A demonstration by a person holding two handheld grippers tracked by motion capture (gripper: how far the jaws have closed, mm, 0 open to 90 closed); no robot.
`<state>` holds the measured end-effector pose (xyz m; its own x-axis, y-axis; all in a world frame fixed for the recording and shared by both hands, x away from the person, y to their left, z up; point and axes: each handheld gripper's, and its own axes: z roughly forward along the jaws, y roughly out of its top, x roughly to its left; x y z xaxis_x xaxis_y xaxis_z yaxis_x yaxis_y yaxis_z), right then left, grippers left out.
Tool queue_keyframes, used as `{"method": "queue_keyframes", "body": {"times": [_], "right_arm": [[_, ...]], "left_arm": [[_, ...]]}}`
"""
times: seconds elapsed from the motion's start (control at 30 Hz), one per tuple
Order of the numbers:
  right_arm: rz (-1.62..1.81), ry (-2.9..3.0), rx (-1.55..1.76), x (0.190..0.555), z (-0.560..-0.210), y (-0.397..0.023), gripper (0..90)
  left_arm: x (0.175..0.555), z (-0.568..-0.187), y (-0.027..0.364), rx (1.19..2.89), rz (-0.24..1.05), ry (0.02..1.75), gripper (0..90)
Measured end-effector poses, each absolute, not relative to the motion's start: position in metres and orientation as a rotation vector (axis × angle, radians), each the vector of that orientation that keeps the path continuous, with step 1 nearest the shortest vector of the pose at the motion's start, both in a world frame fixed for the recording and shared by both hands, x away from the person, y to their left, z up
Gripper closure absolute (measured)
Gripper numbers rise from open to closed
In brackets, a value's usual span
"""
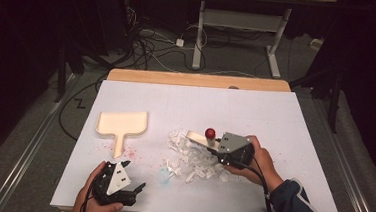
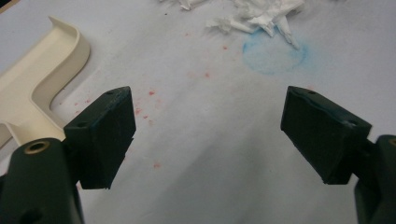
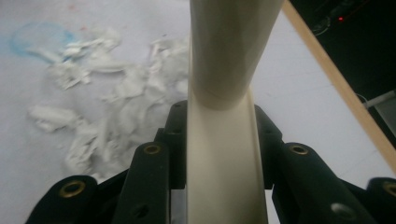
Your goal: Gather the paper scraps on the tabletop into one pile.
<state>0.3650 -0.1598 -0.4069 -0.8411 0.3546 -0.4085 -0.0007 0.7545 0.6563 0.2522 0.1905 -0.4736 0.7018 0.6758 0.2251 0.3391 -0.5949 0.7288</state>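
A cream dustpan (image 1: 122, 123) lies flat at the table's left, its handle toward me; its corner also appears in the left gripper view (image 2: 42, 79). A heap of white paper scraps (image 1: 192, 161) sits mid-table. My right gripper (image 1: 218, 150) is shut on the handle of a cream sweeping tool (image 1: 196, 136) with a red knob (image 1: 209, 133), its blade at the heap's far edge. In the right gripper view the tool (image 3: 229, 56) runs up between the jaws of the right gripper (image 3: 222, 126), scraps (image 3: 107, 107) to its left. My left gripper (image 1: 133, 176) hovers open near the front edge, nothing between the jaws of the left gripper (image 2: 208, 130).
A faint blue ring (image 2: 275, 53) and red specks (image 2: 152, 93) stain the white tabletop (image 1: 256, 111). A wooden strip (image 1: 198, 80) borders the far edge. Beyond it, on the floor, are cables (image 1: 150, 43) and the legs of a desk (image 1: 199, 36).
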Motion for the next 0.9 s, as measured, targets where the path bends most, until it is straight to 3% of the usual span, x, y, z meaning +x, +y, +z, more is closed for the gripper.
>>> {"method": "queue_keyframes", "body": {"times": [0.2,0.6,0.9], "right_arm": [[0.888,2.377,0.343,0.4,-0.401,-0.149,67.7],[0.816,2.343,0.449,0.457,-0.434,-0.102,67.8],[0.898,2.464,0.3,0.445,-0.441,-0.084,67.6]], "left_arm": [[0.253,-0.473,0.191,2.241,0.65,0.764,17.1],[0.253,-0.475,0.191,2.246,0.65,0.755,17.1],[0.251,-0.475,0.192,2.253,0.651,0.764,17.1]]}}
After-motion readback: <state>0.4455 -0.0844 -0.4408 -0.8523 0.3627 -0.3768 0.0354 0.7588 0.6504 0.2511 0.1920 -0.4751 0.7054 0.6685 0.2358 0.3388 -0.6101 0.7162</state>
